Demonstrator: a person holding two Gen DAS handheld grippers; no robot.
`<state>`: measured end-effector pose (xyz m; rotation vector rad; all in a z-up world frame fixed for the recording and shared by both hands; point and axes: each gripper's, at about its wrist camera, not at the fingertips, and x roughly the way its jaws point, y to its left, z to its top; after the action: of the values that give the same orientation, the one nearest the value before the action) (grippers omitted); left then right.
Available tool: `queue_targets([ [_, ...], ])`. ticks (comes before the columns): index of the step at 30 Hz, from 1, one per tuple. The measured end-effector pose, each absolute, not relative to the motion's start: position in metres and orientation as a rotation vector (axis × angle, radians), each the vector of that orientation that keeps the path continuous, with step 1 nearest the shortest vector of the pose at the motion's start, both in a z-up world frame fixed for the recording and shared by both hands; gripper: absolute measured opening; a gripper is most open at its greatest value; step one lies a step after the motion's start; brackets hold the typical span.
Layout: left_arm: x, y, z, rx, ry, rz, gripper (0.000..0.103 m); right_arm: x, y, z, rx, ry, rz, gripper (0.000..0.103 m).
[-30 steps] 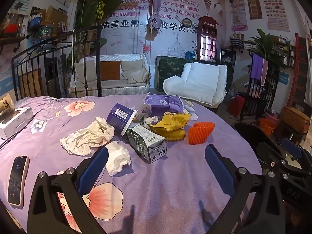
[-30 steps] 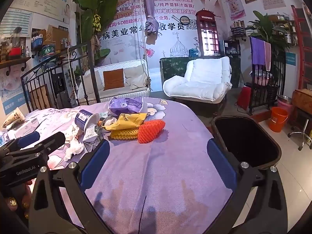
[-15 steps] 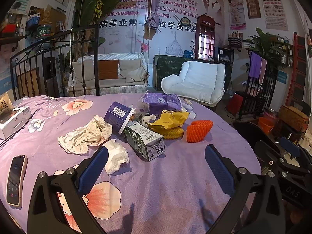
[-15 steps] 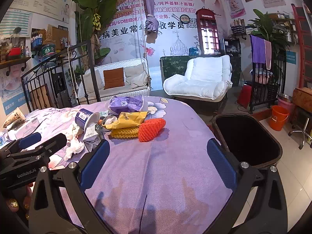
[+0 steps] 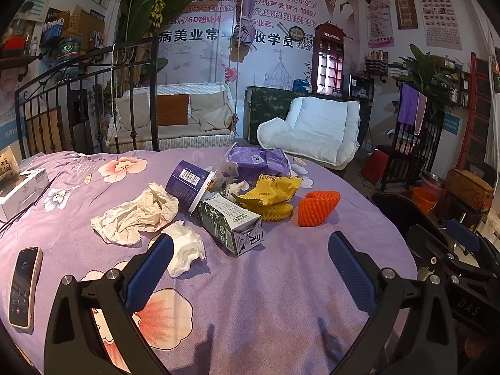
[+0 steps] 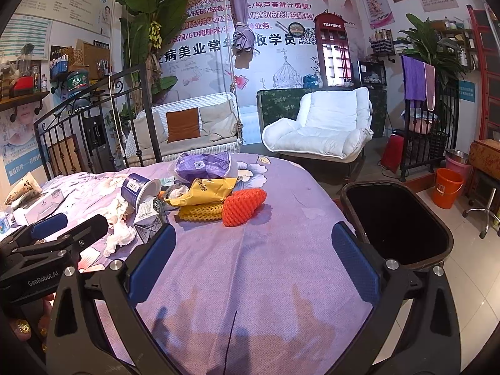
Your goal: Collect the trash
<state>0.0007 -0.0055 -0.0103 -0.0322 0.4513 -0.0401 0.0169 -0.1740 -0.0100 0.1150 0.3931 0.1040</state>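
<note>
Trash lies in a heap on the purple flowered table (image 5: 250, 297): a milk carton (image 5: 229, 223), crumpled tissues (image 5: 134, 215), a small white tissue (image 5: 184, 248), a blue cup on its side (image 5: 189, 184), a yellow snack bag (image 5: 268, 190), a yellow foam net (image 5: 276, 211), an orange foam net (image 5: 317, 207) and a purple packet (image 5: 257, 162). My left gripper (image 5: 250, 259) is open and empty, just short of the carton. My right gripper (image 6: 253, 250) is open and empty, short of the orange net (image 6: 243, 206). A black bin (image 6: 393, 222) stands open at the table's right edge.
A phone (image 5: 23, 286) lies at the table's left front. A white box (image 5: 22, 189) sits at the far left. An iron headboard, a swing sofa, a white armchair (image 6: 325, 128) and an orange bucket (image 6: 447, 192) stand beyond the table.
Both views have shifted only slightly; the left gripper has crept a little toward the trash heap. Both grippers stay open and nothing has been picked up.
</note>
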Motion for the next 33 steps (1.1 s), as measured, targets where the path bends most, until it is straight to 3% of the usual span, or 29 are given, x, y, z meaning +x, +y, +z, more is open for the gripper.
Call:
queue_targets([
  [33, 0.002, -0.001, -0.006, -0.04, 0.451, -0.042, 0.099, 0.017, -0.173, -0.009, 0.127, 0.394, 0.105, 0.099],
])
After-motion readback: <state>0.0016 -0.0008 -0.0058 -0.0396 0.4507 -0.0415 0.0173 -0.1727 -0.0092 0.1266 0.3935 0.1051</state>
